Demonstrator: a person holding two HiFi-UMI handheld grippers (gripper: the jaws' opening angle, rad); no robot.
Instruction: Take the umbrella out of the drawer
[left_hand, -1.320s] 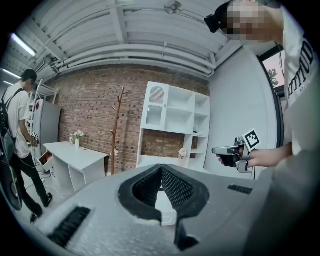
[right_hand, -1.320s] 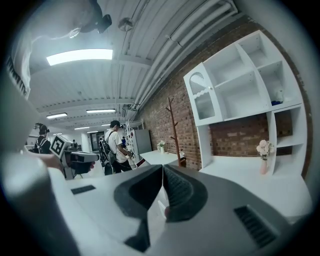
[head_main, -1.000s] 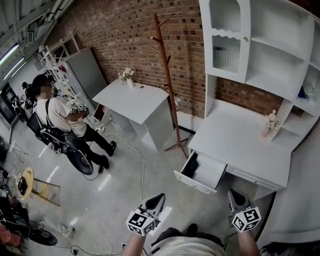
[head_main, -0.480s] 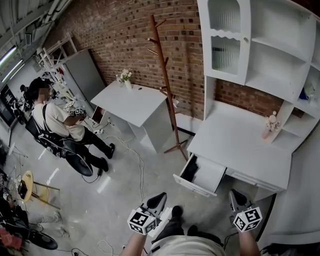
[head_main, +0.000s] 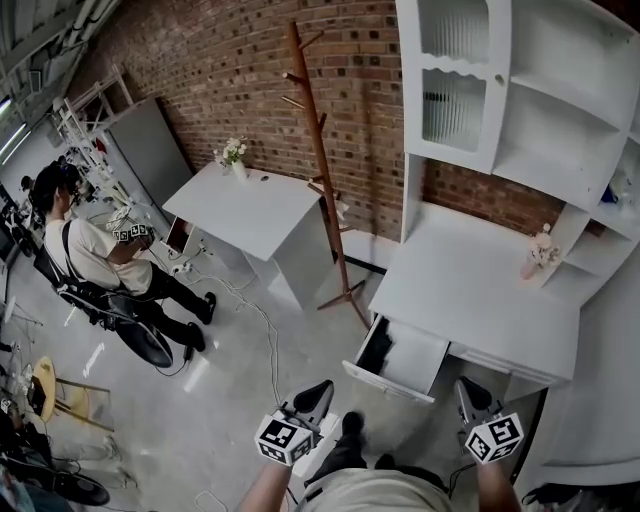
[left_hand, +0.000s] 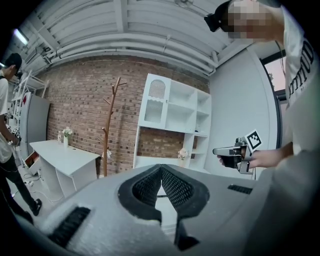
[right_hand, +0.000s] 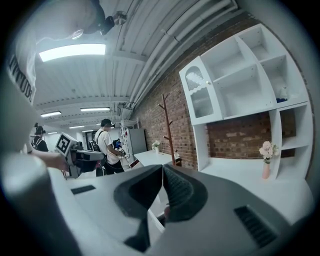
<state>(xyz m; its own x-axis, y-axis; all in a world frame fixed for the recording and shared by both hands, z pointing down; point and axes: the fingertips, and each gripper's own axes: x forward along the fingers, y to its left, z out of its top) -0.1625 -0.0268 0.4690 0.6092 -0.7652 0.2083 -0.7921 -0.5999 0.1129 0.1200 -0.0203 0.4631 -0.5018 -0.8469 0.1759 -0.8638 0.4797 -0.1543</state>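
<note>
A: Nearer now: open drawer (head_main: 412, 362), ahead of left tool (head_main: 316, 392) and right tool (head_main: 470, 392). Jaws?
B: Both pressed together, empty. Apparent umbrella (head_main: 377, 346) lies inside, ahead between the tools; reaching remains.

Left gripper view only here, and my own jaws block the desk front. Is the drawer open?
Observer: Yes. The head view shows the drawer pulled out from under the white desk, at the desk's left end in that view.
Operator: Anything in it?
Observer: Something dark sits at the drawer's left end. It is too small to identify.
Operator: Other hand's jaws?
Observer: The right gripper view shows the right gripper with its jaws together and nothing between them.
</note>
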